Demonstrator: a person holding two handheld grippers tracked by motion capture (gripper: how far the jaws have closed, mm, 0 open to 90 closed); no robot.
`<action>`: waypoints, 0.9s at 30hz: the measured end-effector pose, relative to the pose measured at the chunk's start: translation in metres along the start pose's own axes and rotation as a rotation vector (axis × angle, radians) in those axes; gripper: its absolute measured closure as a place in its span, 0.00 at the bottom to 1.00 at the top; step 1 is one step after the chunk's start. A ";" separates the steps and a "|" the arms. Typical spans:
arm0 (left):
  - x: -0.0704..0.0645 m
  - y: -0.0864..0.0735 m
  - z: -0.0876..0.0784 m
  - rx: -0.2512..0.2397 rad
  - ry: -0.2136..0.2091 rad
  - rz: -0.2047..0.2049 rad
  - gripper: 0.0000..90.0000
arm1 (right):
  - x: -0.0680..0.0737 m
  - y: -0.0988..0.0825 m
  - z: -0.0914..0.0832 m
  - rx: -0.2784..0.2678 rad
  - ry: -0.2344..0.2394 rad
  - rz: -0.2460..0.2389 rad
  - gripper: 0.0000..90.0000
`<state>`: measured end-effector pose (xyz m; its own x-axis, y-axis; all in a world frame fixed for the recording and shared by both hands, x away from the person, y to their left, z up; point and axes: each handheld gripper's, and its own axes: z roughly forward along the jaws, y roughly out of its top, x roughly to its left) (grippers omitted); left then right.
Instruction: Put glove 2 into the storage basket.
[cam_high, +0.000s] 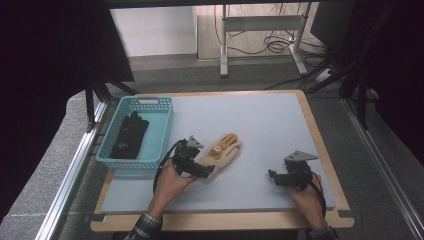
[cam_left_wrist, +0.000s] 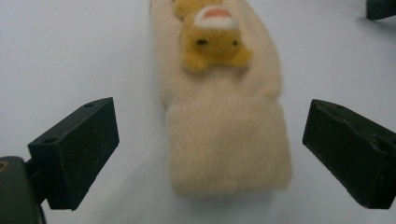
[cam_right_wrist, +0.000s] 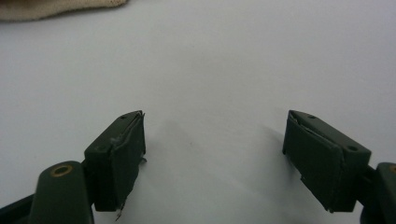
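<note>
A cream glove (cam_high: 223, 152) with orange fingers and a small yellow animal face lies flat near the middle of the worktop (cam_high: 260, 120), just right of a blue basket (cam_high: 161, 122) at the left edge. A black glove (cam_high: 129, 134) lies inside that basket. The left gripper (cam_high: 206, 170) is at the cream glove's cuff, jaws spread wide on either side of the cuff without touching it. The right gripper (cam_high: 272, 175) rests near the worktop's front right corner, well apart from the glove, jaws wide open and holding nothing.
</note>
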<state>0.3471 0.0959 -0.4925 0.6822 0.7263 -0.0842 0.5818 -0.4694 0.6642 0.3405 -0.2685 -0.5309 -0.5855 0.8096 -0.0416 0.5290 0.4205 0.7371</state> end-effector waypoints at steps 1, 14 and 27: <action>0.000 0.008 0.010 0.018 -0.007 0.002 0.04 | 0.000 0.000 0.000 0.000 0.000 -0.001 0.23; 0.001 0.030 0.063 0.115 -0.035 0.009 0.05 | 0.000 0.000 0.000 0.000 0.002 -0.001 0.22; -0.015 0.030 0.063 0.168 0.030 0.031 0.43 | 0.000 0.000 0.000 0.002 0.001 -0.006 0.22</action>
<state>0.3824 0.0388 -0.5180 0.6887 0.7239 -0.0414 0.6284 -0.5675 0.5320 0.3402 -0.2682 -0.5311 -0.5895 0.8065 -0.0454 0.5264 0.4261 0.7358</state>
